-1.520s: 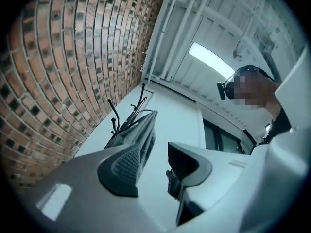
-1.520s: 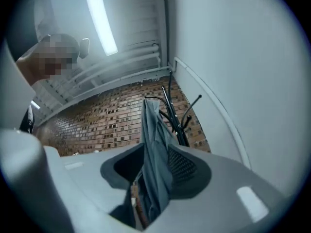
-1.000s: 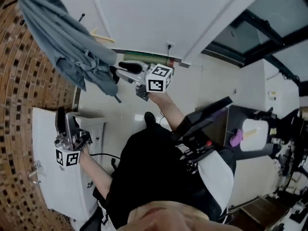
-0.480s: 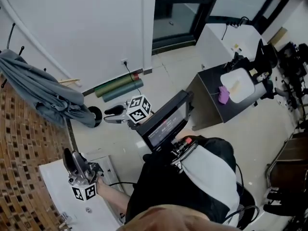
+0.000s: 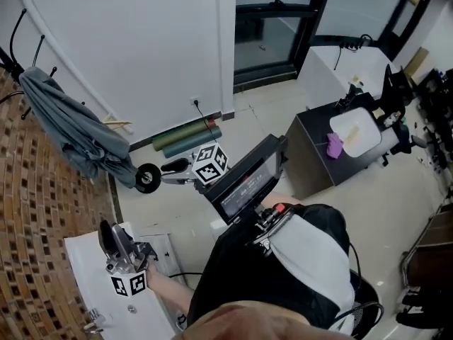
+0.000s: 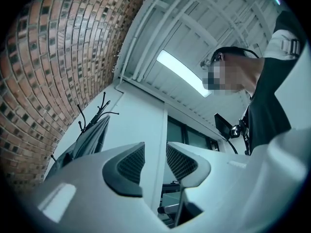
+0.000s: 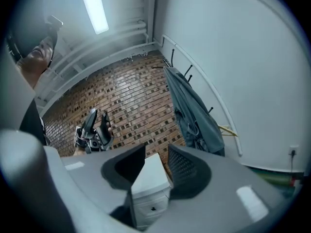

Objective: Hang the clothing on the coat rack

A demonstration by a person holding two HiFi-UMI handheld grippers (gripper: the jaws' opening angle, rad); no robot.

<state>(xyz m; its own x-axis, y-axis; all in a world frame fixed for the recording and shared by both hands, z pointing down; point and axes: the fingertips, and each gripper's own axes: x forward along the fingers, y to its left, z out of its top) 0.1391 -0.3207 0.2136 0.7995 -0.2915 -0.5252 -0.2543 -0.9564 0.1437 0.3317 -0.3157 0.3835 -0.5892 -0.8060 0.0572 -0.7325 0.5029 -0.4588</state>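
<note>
A grey garment [image 5: 71, 129] hangs draped over the black hooks of the coat rack [image 5: 14, 48] against the white wall, its hem just above the rack's round black base [image 5: 147, 178]. My right gripper [image 5: 168, 173] sits right of that base, apart from the cloth, open and empty. In the right gripper view the garment [image 7: 194, 115] hangs ahead of the right gripper [image 7: 156, 154]. My left gripper [image 5: 113, 236] points up above the white cabinet, its jaws closing slightly with nothing between them. In the left gripper view the left gripper [image 6: 155, 152] frames the wall, with the garment [image 6: 90, 140] at left.
A white drawer cabinet [image 5: 88, 261] stands against the brick wall [image 5: 42, 218]. Rolled green mats [image 5: 187, 137] lie along the wall's foot. A black cabinet [image 5: 311, 154] with a white container on it stands at the right. A screen [image 5: 248, 183] juts from the person's chest.
The head view has swung round. My right gripper, close under the garment's hem a second ago, now sits lower and apart from it. The left gripper stays over the white cabinet.
</note>
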